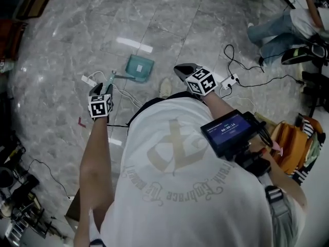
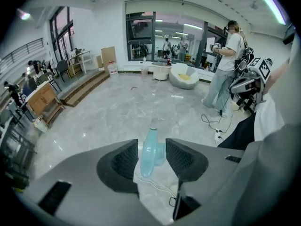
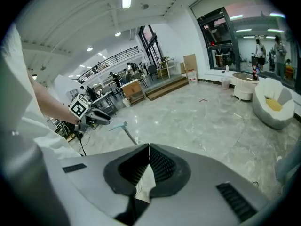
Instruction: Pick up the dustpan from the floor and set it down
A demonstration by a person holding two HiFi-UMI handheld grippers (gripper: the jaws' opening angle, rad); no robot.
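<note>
The teal dustpan (image 1: pixel 140 68) rests on the grey marble floor, its long handle (image 1: pixel 113 76) rising toward my left gripper (image 1: pixel 103 88). In the left gripper view the jaws stand apart, and the pale teal handle (image 2: pixel 149 149) shows in the gap between them, lower down, with neither pad touching it. My left gripper (image 2: pixel 153 157) is open and holds nothing. My right gripper (image 1: pixel 182 70) hovers right of the dustpan, and its jaws (image 3: pixel 149 149) are shut with nothing in them. The right gripper view shows the handle's top (image 3: pixel 118 125) beside the left gripper (image 3: pixel 91 116).
White cables and a power strip (image 1: pixel 230 80) trail over the floor at the right. A seated person (image 1: pixel 288 22) is at the far right, an orange bag (image 1: pixel 292 144) nearer. A shoe (image 1: pixel 165 87) lies by the dustpan. Another person (image 2: pixel 225 69) stands near a beanbag (image 2: pixel 184 76).
</note>
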